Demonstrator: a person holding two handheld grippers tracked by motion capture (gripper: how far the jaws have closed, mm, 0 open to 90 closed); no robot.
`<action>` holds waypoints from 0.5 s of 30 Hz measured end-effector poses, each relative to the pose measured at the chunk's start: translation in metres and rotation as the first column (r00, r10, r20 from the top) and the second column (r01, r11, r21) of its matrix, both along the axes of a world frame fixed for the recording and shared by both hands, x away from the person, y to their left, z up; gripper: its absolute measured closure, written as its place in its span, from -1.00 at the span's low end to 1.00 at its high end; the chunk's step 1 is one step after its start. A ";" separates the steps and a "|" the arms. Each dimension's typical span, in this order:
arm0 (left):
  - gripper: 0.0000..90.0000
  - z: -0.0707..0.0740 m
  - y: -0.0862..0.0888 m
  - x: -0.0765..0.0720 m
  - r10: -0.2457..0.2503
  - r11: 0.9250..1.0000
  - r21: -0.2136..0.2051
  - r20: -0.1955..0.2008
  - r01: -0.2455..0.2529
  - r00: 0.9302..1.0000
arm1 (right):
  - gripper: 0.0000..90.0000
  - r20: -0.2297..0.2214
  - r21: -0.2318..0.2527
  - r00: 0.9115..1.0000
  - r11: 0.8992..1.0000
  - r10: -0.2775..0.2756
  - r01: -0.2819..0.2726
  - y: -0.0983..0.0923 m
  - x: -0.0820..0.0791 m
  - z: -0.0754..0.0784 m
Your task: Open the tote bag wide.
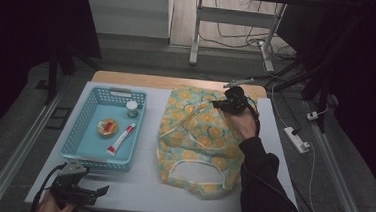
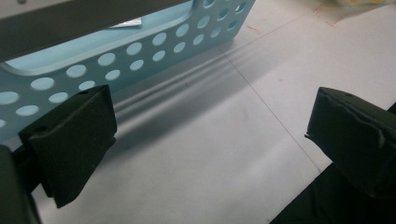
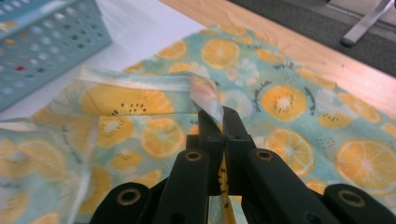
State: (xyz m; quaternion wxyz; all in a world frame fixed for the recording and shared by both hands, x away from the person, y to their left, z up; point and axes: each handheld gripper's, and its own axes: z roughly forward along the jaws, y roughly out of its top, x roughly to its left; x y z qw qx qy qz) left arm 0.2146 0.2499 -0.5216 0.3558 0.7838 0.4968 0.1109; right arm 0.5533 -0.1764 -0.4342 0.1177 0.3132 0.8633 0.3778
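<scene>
The citrus-print fabric bag (image 1: 198, 142) lies spread flat on the white tabletop (image 1: 140, 183), just to the right of the light-blue perforated basket (image 1: 75, 143). Its pale binding strip (image 3: 140, 83) is lifted off the bag's surface at the far end, where the right gripper (image 3: 219, 119) has its fingers clamped together on a fold of that strip (the cloth is pinched right between the two black tips). In the high view this gripper (image 1: 232, 103) sits over the bag's far right corner, farther from the basket than the bag's middle, with the person's dark sleeve (image 1: 260, 186) running along the bag's right edge.

Inside the basket lie a red-and-white tube (image 1: 121, 139), a round yellow tin (image 1: 107, 127) and a small white-capped jar (image 1: 132, 109).

The left gripper (image 1: 77, 188) rests at the tabletop's near edge, just below the basket's near left corner; its fingers (image 2: 74, 140) stand wide apart over bare tabletop, holding nothing, with the basket wall (image 2: 140, 51) just beyond them.
</scene>
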 end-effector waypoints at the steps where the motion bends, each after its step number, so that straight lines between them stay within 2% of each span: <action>1: -0.96 0.000 0.000 0.000 -0.001 1.000 0.000 0.000 0.001 1.000 | 0.98 -0.010 -0.011 1.000 1.000 -0.011 0.011 0.001 0.004 -0.010; 2: -0.96 0.000 0.000 0.000 -0.001 1.000 -0.001 0.000 0.001 1.000 | 0.98 -0.010 -0.011 1.000 1.000 -0.011 0.011 0.001 0.004 -0.010; 3: -0.96 0.000 0.000 0.000 -0.001 1.000 -0.002 0.000 0.001 1.000 | 0.97 -0.017 -0.019 1.000 1.000 -0.019 0.018 0.002 0.006 -0.021; 4: -0.96 0.000 0.000 0.000 -0.001 1.000 -0.003 0.000 0.001 1.000 | 0.97 -0.017 -0.019 1.000 1.000 -0.019 0.018 0.002 0.006 -0.021; 5: -0.96 0.000 0.000 0.000 -0.002 1.000 -0.003 -0.002 0.002 1.000 | 0.97 -0.017 -0.032 1.000 0.999 -0.023 0.022 0.003 0.008 -0.031; 6: -0.96 0.000 0.000 0.000 -0.002 1.000 -0.003 -0.002 0.002 1.000 | 0.97 -0.017 -0.032 1.000 0.999 -0.023 0.022 0.003 0.008 -0.031; 7: -0.96 0.000 0.001 0.000 -0.001 1.000 -0.005 -0.001 0.001 1.000 | 0.97 -0.027 -0.035 0.999 0.999 -0.027 0.026 0.003 0.009 -0.042; 10: -0.96 0.000 0.001 0.000 -0.001 1.000 -0.006 -0.001 0.001 1.000 | 0.97 -0.043 -0.051 0.999 0.998 -0.033 0.031 0.003 0.010 -0.058; 15: -0.96 0.000 0.000 0.000 -0.001 1.000 -0.006 -0.002 0.001 1.000 | 0.96 -0.061 -0.080 0.998 0.996 -0.034 0.029 -0.001 0.010 -0.077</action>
